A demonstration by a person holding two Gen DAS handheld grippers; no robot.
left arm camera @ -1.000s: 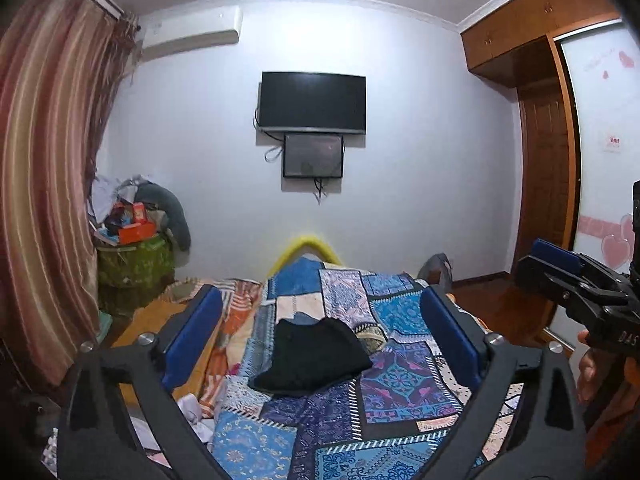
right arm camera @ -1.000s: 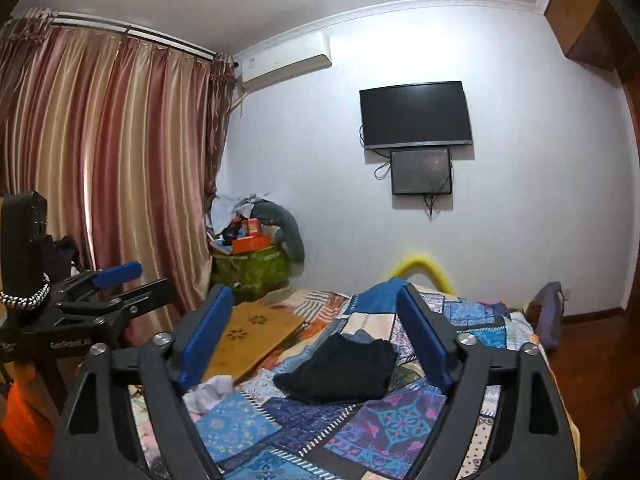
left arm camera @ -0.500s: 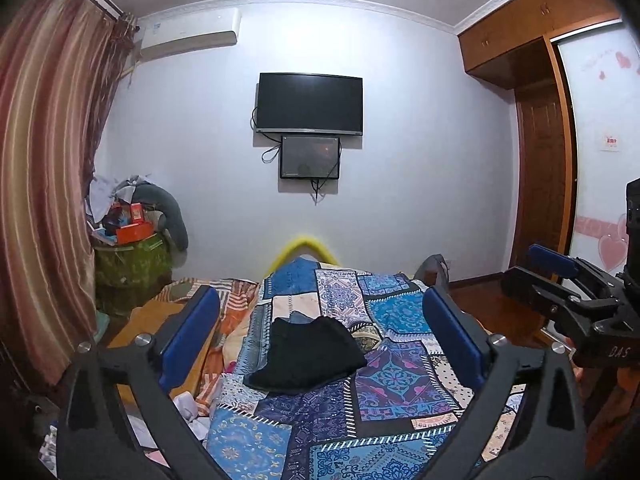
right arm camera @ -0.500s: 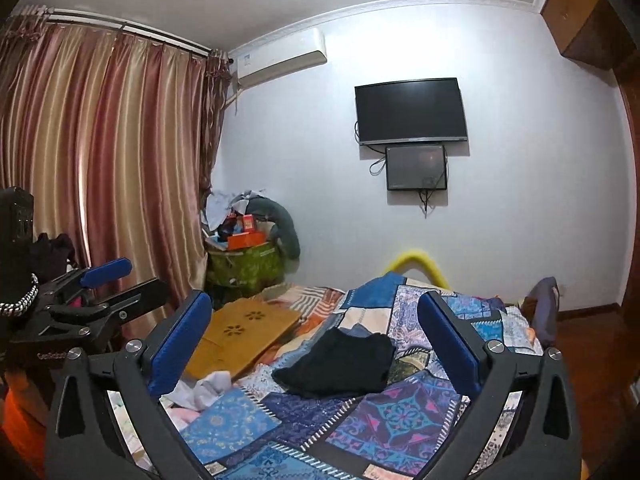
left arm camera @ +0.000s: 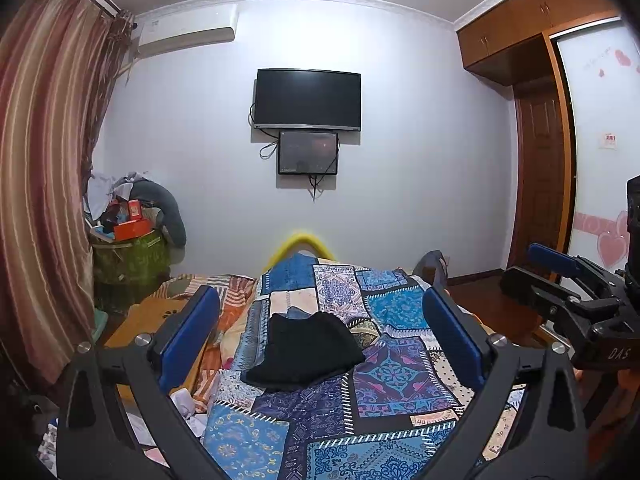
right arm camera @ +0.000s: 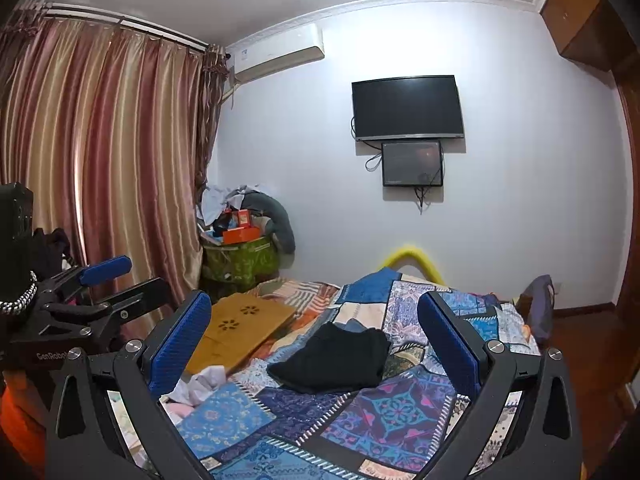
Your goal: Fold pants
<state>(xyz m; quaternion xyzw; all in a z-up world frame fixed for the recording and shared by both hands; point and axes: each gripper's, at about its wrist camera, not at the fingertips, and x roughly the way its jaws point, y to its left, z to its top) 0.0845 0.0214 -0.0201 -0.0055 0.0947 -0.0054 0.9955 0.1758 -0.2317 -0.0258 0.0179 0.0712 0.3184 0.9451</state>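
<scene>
Since the earlier frames, the right hand-held gripper (right arm camera: 314,344) has spread its blue pads wider; they now stand wide apart with nothing between them. Both views have barely shifted. Left hand-held gripper (left arm camera: 320,338) is likewise wide and empty. Black pants (left arm camera: 306,354), folded into a compact bundle, lie at the centre of each frame on the patchwork bedspread (left arm camera: 400,380), well beyond both sets of fingertips, untouched.
</scene>
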